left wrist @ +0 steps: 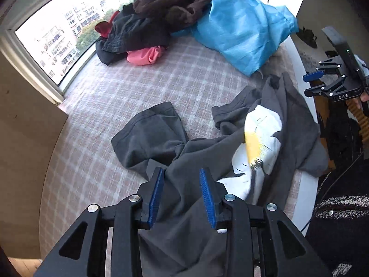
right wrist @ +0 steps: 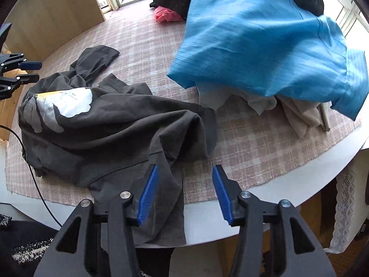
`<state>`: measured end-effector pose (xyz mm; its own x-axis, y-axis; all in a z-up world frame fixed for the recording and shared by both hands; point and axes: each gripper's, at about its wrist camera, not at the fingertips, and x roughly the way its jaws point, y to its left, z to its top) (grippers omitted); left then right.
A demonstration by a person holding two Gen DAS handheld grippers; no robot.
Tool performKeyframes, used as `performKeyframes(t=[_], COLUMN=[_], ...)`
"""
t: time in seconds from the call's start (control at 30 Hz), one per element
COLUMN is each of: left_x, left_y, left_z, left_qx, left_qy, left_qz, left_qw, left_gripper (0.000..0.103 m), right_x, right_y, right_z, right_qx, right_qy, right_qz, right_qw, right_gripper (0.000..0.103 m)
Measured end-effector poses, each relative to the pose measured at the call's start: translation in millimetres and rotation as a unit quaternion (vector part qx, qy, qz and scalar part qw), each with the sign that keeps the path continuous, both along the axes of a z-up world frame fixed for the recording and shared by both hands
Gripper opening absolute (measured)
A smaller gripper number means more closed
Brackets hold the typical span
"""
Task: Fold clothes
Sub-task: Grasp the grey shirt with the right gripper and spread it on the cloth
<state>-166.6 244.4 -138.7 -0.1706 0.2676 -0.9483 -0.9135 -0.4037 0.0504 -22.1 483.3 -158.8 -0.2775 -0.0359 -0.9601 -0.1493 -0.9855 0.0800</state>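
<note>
Left wrist view: crumpled dark grey T-shirt with white-and-yellow print [left wrist: 207, 152] on a pink-checked tabletop [left wrist: 129, 85].
Left gripper [left wrist: 182, 196] and right gripper [right wrist: 185, 194] both gape wide, empty; bright blue garment [left wrist: 242, 30] at one o'clock.

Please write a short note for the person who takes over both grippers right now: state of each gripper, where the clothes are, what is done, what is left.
Left gripper: open, holds nothing, low over the grey shirt's near edge.
Right gripper: open, holds nothing, above the shirt's corner that hangs off the table edge.
The grey shirt with a white and yellow print lies crumpled on the checked cloth, not yet spread or folded.
Blue garment and a dark pile with a pink piece wait at the far side.
Done: no folded item in view.
Left: flatten and fold the shirt, then the rest.
</note>
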Motion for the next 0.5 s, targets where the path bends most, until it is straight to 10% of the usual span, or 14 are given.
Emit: performKeyframes(t=[0.37, 0.5], left_x=[-64.6, -51.4], left_y=[47.8, 45.6], left_z=[-76.8, -92.4], left_qx=[-0.089, -0.083], left_qy=[-0.058, -0.08], left_qz=[0.01, 0.006], left_qw=[0.9943, 0.9933], left_gripper=[0.043, 0.002], right_x=[-23.2, -31.0], right_y=[1.3, -0.9], right_z=[-31.0, -39.9], right_qx=[-0.071, -0.083], right_qy=[-0.008, -0.012], right_qz=[-0.044, -0.049], right_qw=[0.996, 0.995], right_gripper=[0.05, 0.05])
